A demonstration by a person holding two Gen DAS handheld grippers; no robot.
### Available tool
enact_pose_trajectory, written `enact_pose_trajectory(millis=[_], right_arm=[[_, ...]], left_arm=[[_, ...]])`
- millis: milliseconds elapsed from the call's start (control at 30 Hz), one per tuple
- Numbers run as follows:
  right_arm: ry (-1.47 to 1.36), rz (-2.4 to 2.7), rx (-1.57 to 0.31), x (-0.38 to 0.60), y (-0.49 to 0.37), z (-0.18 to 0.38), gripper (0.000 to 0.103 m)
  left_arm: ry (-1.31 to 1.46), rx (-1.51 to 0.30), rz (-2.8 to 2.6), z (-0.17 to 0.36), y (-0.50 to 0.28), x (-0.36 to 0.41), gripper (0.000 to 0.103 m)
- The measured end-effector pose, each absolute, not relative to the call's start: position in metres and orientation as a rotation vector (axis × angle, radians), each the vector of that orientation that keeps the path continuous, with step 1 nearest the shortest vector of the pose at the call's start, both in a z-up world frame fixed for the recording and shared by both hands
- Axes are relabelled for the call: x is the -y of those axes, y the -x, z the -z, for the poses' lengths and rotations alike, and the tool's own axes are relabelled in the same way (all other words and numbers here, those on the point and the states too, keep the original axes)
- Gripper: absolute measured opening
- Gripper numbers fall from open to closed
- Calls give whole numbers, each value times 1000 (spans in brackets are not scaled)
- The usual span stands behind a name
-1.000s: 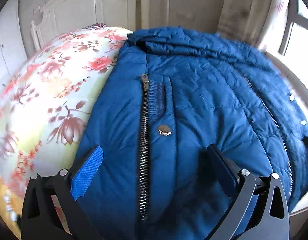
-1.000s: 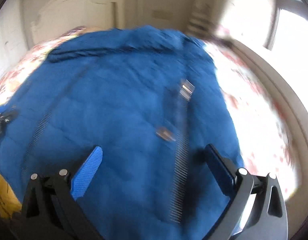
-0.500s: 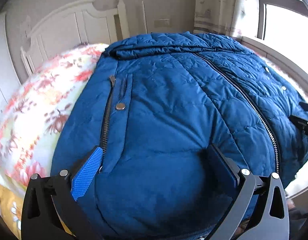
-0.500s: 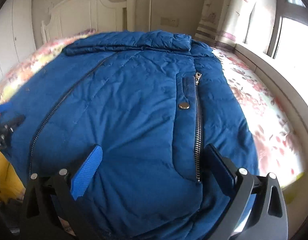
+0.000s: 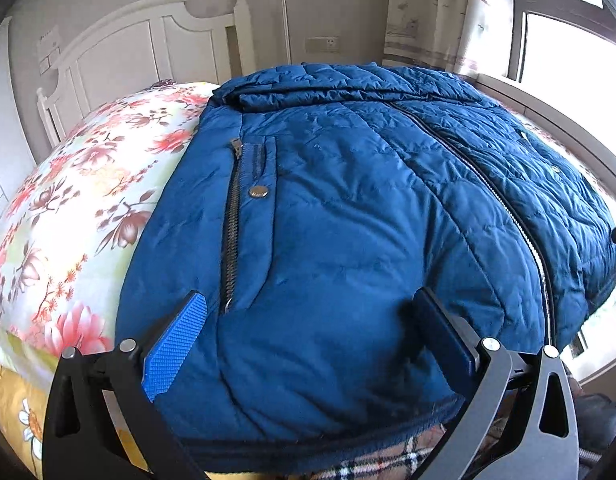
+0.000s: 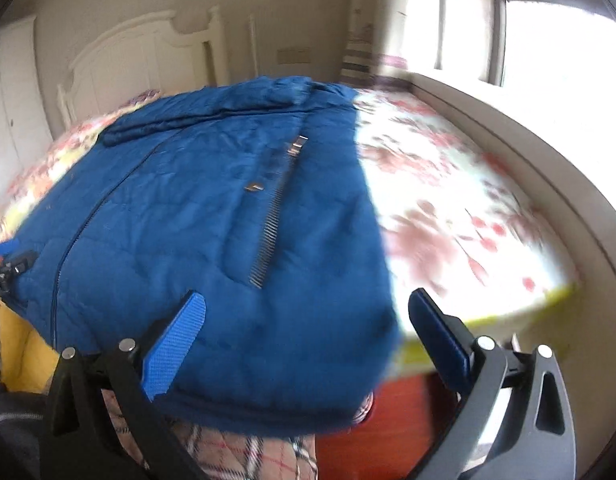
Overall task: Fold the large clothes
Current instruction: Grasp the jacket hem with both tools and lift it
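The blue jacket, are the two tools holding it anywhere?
No. Both the left tool and the right tool are open above the blue jacket, holding nothing.

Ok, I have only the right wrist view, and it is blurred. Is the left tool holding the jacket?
Observer: No. The left tool is open above the blue jacket, with nothing between its fingers.
Operator: And the front zipper, is it closed? For me it is only a dark line.
Observer: Yes. In the left wrist view the front zipper is sharp and looks closed along all the length that shows.
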State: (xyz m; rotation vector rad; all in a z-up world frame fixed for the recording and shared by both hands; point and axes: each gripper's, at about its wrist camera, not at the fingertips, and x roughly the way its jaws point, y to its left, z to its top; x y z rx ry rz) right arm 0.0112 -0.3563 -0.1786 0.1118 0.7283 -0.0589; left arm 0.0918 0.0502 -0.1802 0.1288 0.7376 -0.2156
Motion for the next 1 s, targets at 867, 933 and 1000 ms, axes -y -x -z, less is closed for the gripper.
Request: enact_pose_trajectory(millis=[867, 933, 1000], right_arm=[[-335, -307, -627, 387, 6, 224, 59], [-324, -296, -638, 385, 2, 225, 62], [-334, -291, -636, 385, -2, 229, 69]], left_arm=[[445, -653, 465, 235, -54, -165, 68], [499, -639, 464, 237, -52, -176, 66], [523, -631, 452, 235, -53, -182, 66]])
